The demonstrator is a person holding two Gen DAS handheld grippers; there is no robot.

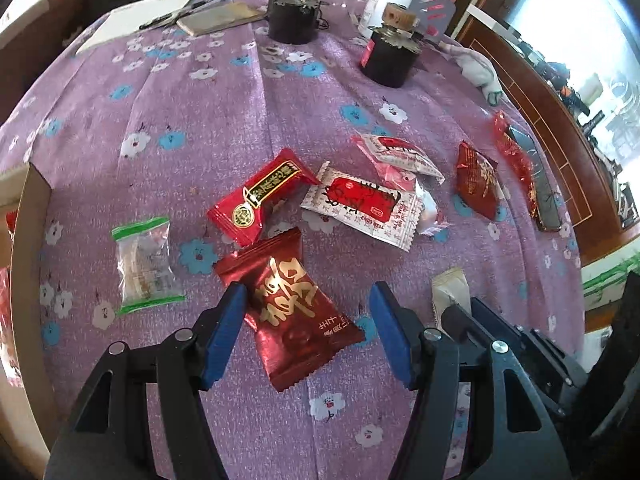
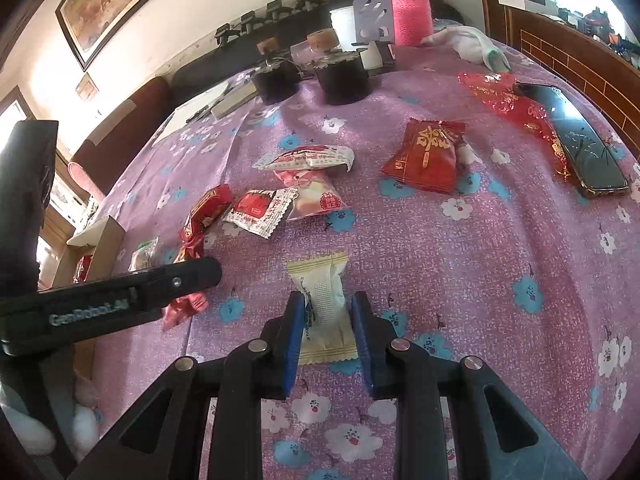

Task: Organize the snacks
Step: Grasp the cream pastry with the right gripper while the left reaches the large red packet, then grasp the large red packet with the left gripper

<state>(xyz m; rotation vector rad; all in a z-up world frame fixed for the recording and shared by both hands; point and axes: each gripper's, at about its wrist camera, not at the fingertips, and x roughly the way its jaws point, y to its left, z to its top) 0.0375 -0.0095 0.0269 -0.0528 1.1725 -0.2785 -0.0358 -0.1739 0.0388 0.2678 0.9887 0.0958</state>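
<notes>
Far left: cardboard box (image 1: pixel 30 216), my collecting bin by the look of it; its flap stands upright at the table edge, and red wrapping shows inside it, though I cannot tell how many packets it holds. Next: clear snack pouch with green sealed ends (image 1: pixel 146 266), lying flat on the purple floral tablecloth (image 1: pixel 160 112), near the box and untouched. Next: my left gripper (image 1: pixel 308 328), fingers spread wide with blue pads on either side of the dark red packet with gold characters (image 1: pixel 290 312); one pad sits at the packet's edge, the other stands apart from it, so nothing is grasped yet; I judge I have straddled it ready to close. Just beyond: bright red packet with a black and gold label (image 1: pixel 256 200), beside a white packet with a red panel (image 1: pixel 360 208), a second white and red one (image 1: pixel 396 154) resting over a pink pouch (image 1: pixel 394 178); these lie loose in a heap, awaiting sorting. Next: my right gripper (image 2: pixel 326 340), fingers narrowed about the cream wafer packet (image 2: pixel 324 308), which lies on the cloth; whether the pads truly clench it I cannot tell. Further right: red packet with gold print (image 2: pixel 424 156), alone. Far right: crumpled red cellophane bag (image 2: pixel 516 108), emptied by appearance, partly draped by a phone (image 2: pixel 580 148). Rear: two dark corked jars (image 2: pixel 344 76), a pink flask (image 2: pixel 410 12), contents hidden.
</notes>
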